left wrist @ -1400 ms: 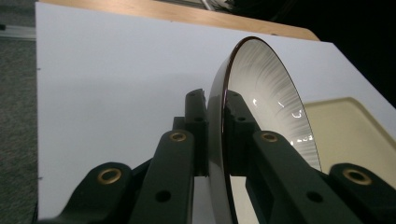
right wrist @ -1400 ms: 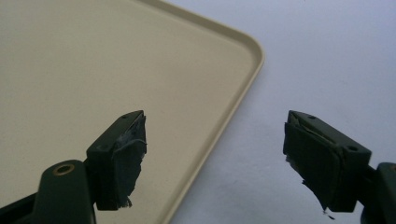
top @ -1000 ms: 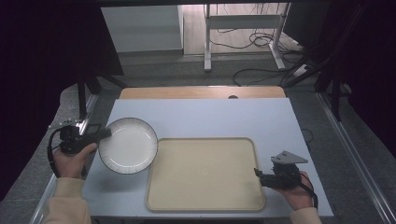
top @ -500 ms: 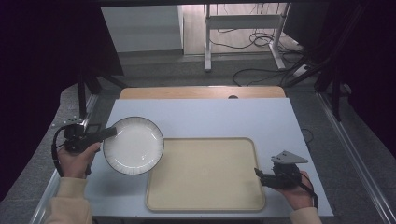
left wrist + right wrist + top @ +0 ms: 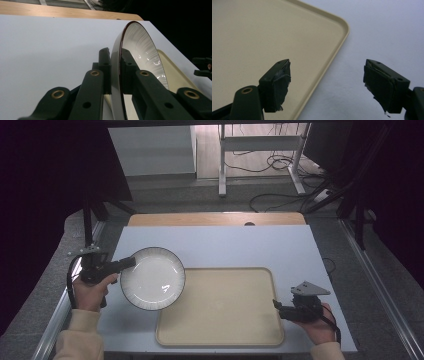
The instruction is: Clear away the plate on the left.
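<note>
Clamping plate (image 5: 152, 278) rim, left gripper (image 5: 131, 263) level, right gripper (image 5: 276, 306) spread

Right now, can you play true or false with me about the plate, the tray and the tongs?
1. The left tongs pinch the white plate by its rim. True.
2. The plate lies flat in the middle of the tray. False: it is held over the tray's left edge.
3. The right tongs are wide open with nothing between them. True.
4. The tray is full of food. False: nothing lies in it.
5. The right tongs hold the tray's corner. False: they sit open across its edge, not gripping it.
</note>
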Demonstrator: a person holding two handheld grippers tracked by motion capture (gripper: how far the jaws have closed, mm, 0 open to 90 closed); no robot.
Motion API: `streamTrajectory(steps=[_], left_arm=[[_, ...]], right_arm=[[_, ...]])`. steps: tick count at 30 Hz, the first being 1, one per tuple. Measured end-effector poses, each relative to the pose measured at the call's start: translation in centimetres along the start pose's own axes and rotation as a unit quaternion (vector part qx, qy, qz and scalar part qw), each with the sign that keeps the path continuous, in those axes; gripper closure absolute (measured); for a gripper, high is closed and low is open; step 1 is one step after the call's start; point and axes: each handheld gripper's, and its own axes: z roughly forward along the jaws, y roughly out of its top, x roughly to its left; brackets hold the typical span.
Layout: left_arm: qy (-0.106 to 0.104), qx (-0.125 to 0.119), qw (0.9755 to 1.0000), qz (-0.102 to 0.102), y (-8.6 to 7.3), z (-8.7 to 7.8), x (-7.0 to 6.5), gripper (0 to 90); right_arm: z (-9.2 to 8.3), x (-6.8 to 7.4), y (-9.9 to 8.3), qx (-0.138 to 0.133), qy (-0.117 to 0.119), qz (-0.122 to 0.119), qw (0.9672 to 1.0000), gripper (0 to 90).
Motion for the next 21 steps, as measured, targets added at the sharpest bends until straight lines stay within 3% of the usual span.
streamTrajectory(steps=[21], left_arm=[[-0.042,0.011,0.9991,0.001,-0.3,2.9,-2.3,82.1]], right_arm=[[-0.1,-0.2,0.0,-0.003,-0.003,0.004,1.0,22.7]])
